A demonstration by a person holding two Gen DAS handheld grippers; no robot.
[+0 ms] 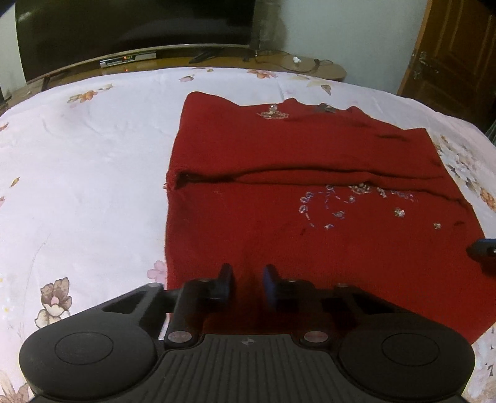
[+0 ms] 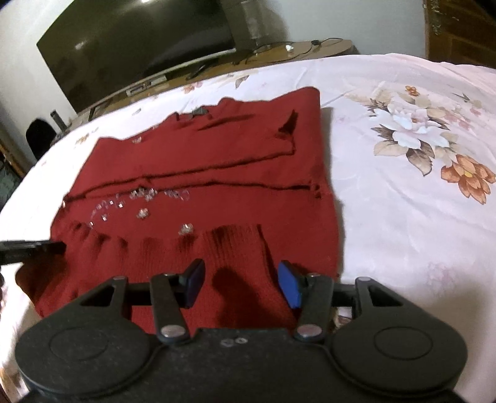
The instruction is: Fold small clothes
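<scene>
No readable text, labels, brands or numbers in either view. The set-top box [image 1: 127, 59] under the TV [image 1: 133, 28] shows only small orange lights, no legible digits. The left gripper's [image 1: 247, 286] housing has a small round mark, not text.

The sweater [image 1: 279, 192] lies flat on the bed [image 1: 93, 173], partly folded, with one layer lapped across its middle. The left gripper [image 1: 248, 285] hangs over the sweater's near edge, close to its left side. The right gripper [image 2: 241, 282] hangs over the same near edge, toward the right corner, with the ribbed hem just ahead of its fingers. Behind the bed stands a low cabinet [image 1: 310, 66], and a television [image 1: 133, 28] sits on it. A door [image 1: 455, 55] stands at far right.
</scene>
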